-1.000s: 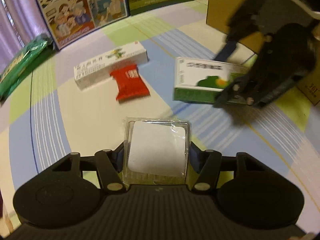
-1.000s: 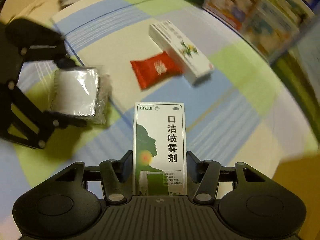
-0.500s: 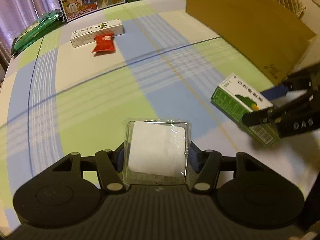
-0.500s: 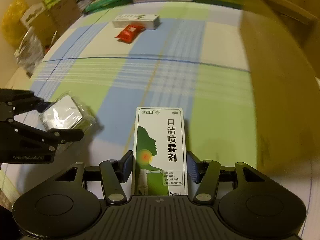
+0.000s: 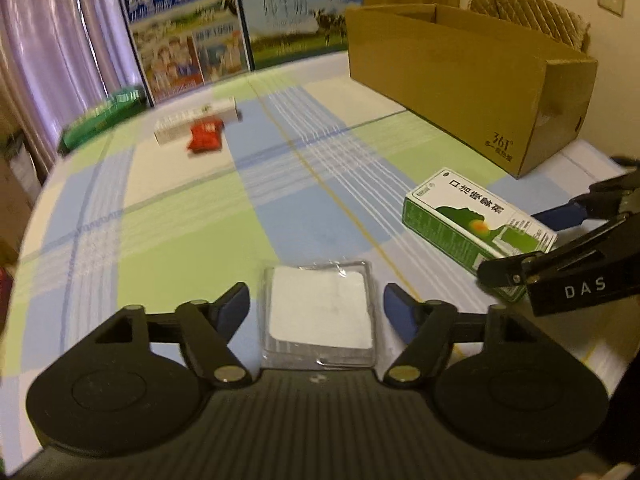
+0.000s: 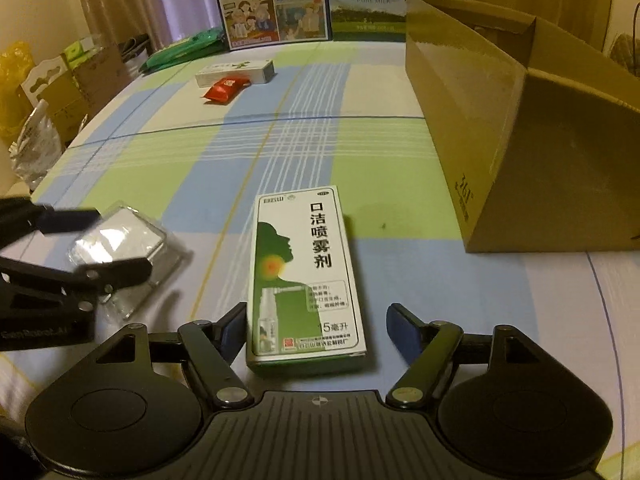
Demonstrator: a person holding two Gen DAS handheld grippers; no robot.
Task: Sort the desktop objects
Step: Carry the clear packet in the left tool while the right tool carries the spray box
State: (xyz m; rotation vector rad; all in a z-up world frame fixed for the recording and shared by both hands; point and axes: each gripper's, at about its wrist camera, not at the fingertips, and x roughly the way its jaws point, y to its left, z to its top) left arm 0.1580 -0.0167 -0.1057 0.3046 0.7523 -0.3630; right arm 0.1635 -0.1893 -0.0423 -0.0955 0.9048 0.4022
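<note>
A clear plastic packet with a white pad (image 5: 318,316) lies on the plaid cloth between the spread fingers of my left gripper (image 5: 316,310), which is open and not touching it. A green-and-white spray box (image 6: 304,272) lies flat between the parted fingers of my right gripper (image 6: 317,325), also open. In the left wrist view the spray box (image 5: 476,220) sits to the right with the right gripper (image 5: 532,240) around its near end. In the right wrist view the packet (image 6: 120,244) sits to the left inside the left gripper (image 6: 108,242).
A red sachet (image 6: 224,89) and a long white box (image 6: 236,71) lie far back on the cloth. An open cardboard box (image 6: 500,140) stands at the right. Milk cartons (image 5: 184,36) and a green packet (image 5: 100,120) line the far edge.
Both grippers carried their items back to the near side of the table, then opened. The packet and the spray box now rest on the cloth, free of the fingers.
</note>
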